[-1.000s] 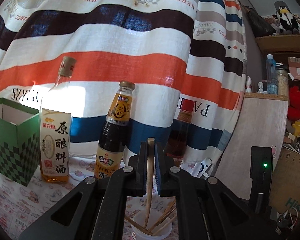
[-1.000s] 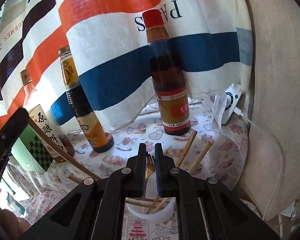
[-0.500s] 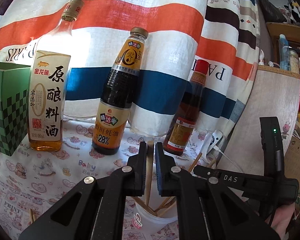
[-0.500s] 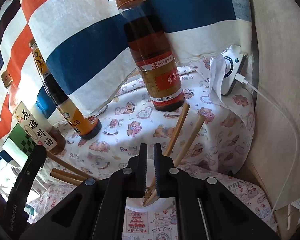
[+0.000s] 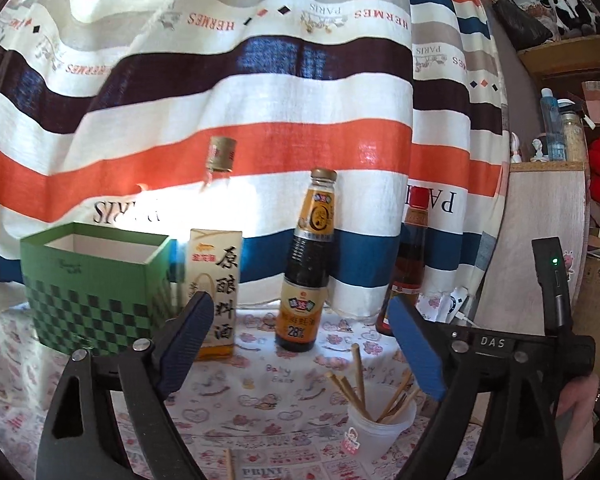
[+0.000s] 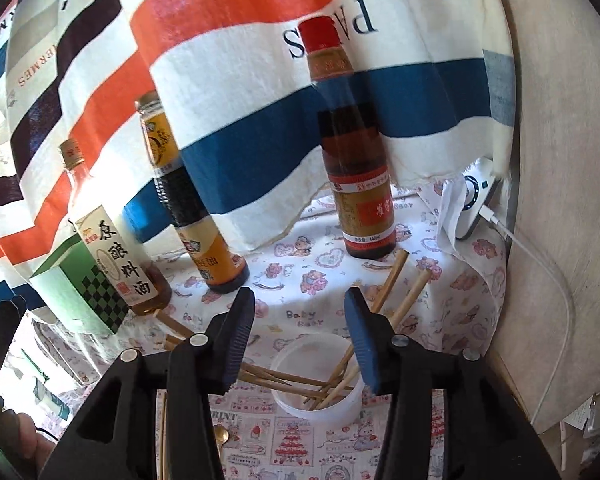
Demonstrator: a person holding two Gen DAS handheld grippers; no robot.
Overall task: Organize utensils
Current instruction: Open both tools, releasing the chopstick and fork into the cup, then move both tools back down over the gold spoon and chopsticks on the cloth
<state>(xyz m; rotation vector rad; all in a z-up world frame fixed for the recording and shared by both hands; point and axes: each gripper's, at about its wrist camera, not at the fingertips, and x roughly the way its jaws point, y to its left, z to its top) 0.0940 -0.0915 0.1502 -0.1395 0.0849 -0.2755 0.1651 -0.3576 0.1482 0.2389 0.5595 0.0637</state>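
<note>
A white plastic cup [image 5: 376, 436] stands on the printed cloth with several wooden chopsticks [image 5: 358, 376] leaning in it. My left gripper [image 5: 298, 312] hangs behind and left of the cup, its jaws opening wide with nothing between them. My right gripper [image 6: 300, 304] points down just above the same cup [image 6: 328, 410], its jaws opening and empty too. The chopsticks [image 6: 394, 276] fan out past its right finger. A loose chopstick [image 6: 163, 432] and a gold spoon [image 6: 220, 436] lie on the cloth by the right gripper's left arm.
Three sauce bottles stand in a row before the striped curtain: a clear one [image 5: 216, 280], a dark one [image 5: 306, 276] and a red-capped one [image 6: 356, 168]. A green checkered box [image 5: 96, 292] is at the left. A white charger [image 6: 474, 200] lies by the right-hand panel.
Both grippers have gone from shut to open. The left let go of its chopstick, which now stands in the cup, and drew back. The right released the thin utensil it held over the cup.
</note>
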